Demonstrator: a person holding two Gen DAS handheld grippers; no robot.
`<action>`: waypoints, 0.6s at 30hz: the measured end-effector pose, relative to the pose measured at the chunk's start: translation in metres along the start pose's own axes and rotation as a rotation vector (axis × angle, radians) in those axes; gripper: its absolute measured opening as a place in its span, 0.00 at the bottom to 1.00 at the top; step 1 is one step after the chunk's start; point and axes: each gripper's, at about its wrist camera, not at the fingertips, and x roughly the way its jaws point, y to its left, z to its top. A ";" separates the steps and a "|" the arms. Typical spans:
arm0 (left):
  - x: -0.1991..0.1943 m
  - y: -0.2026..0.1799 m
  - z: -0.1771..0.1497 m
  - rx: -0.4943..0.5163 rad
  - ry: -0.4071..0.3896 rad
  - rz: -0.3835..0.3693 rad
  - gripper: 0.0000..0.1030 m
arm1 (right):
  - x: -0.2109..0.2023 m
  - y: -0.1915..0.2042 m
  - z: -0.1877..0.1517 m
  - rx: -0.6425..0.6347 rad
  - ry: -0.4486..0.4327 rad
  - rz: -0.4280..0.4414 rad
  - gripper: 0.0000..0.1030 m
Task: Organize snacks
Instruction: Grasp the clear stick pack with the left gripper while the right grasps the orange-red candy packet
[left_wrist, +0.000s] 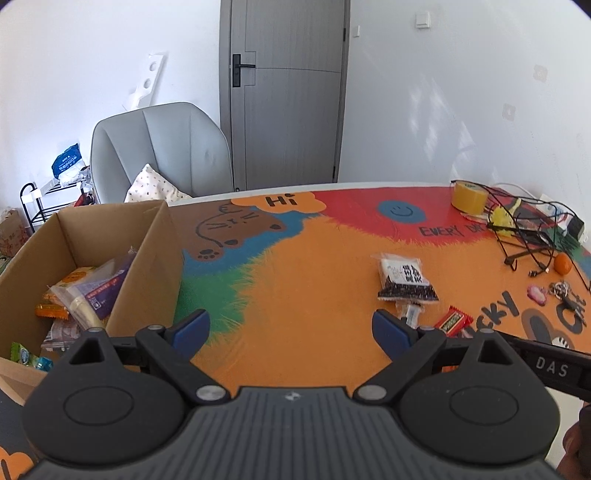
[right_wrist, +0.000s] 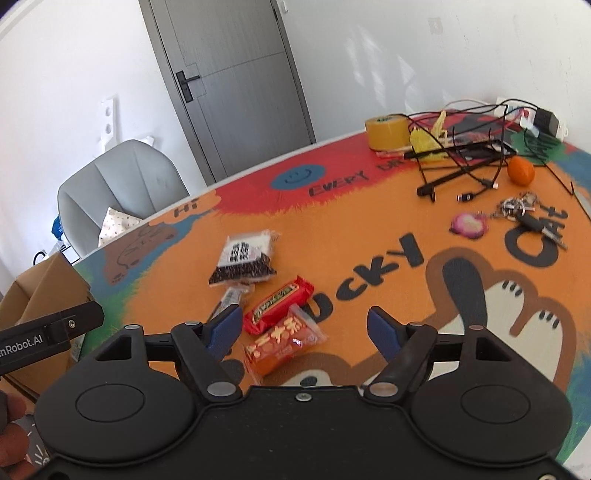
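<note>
A cardboard box (left_wrist: 147, 254) at the table's left edge holds several snack packets (left_wrist: 88, 291). On the colourful mat lie a black-and-white snack bag (left_wrist: 404, 278) (right_wrist: 245, 258), a small grey-white packet (right_wrist: 229, 297) below it, a red bar (left_wrist: 453, 320) (right_wrist: 277, 304) and an orange packet (right_wrist: 284, 343). My left gripper (left_wrist: 291, 332) is open over bare orange mat, right of the box. My right gripper (right_wrist: 303, 330) is open above the red bar and orange packet, which lie near its left finger (right_wrist: 223, 328); no pad presses on them.
At the table's far right sit a yellow tape roll (right_wrist: 386, 131), tangled black cables (right_wrist: 465, 158), an orange fruit (right_wrist: 521, 170), keys (right_wrist: 521, 210) and a pink charm (right_wrist: 469, 225). A grey chair (left_wrist: 159, 147) with a cushion stands behind the table, a door (left_wrist: 284, 92) beyond.
</note>
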 end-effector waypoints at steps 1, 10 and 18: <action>0.001 -0.001 -0.001 0.007 0.003 0.002 0.91 | 0.002 0.000 -0.002 0.006 0.005 0.002 0.66; 0.012 -0.002 -0.004 0.010 0.021 0.017 0.91 | 0.024 0.006 -0.007 0.041 0.044 0.028 0.57; 0.029 -0.013 -0.003 0.009 0.047 0.007 0.91 | 0.031 -0.003 -0.007 0.028 0.063 0.003 0.33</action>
